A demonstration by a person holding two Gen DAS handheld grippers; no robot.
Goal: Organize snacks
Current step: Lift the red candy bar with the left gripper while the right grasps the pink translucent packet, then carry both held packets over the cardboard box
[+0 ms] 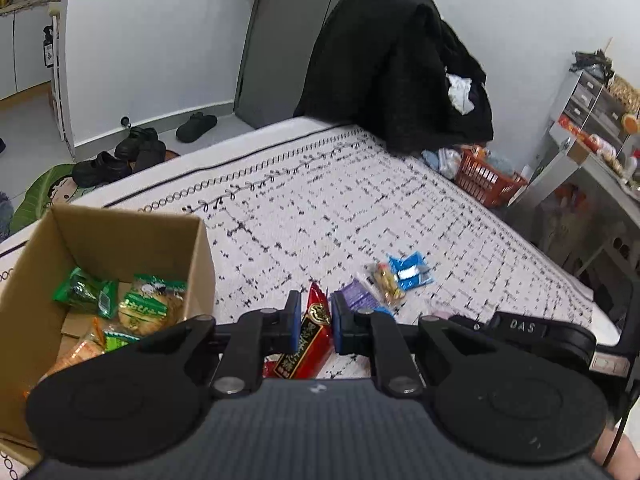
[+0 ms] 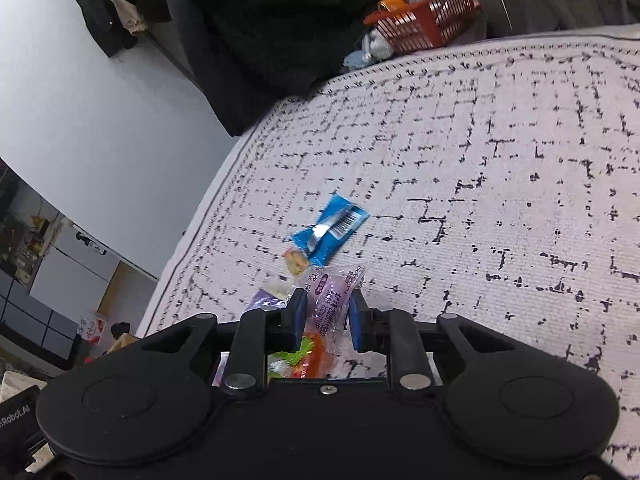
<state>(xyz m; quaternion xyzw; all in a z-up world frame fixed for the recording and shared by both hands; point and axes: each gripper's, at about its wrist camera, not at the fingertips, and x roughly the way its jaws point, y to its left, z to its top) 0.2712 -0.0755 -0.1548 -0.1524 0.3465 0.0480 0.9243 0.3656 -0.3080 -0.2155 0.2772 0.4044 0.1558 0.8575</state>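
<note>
Left wrist: left tool (image 1: 316,322) clamped shut on red snack packet (image 1: 310,336), lifted off the bed (image 1: 320,208), cardboard box (image 1: 124,232) just left — already holding green packets. Blue packet (image 1: 410,270) and purple packet (image 1: 358,294) loose on the bed.

Right wrist: right tool (image 2: 325,320) pinching clear pink-printed snack pouch (image 2: 332,300) mid-body — jaws nearly closed. Light, crinkly, slippery film; grip mid-body, not the seam.

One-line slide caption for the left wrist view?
Left gripper shut on a red foil snack packet, beside an open cardboard box holding green-wrapped snacks.
</note>
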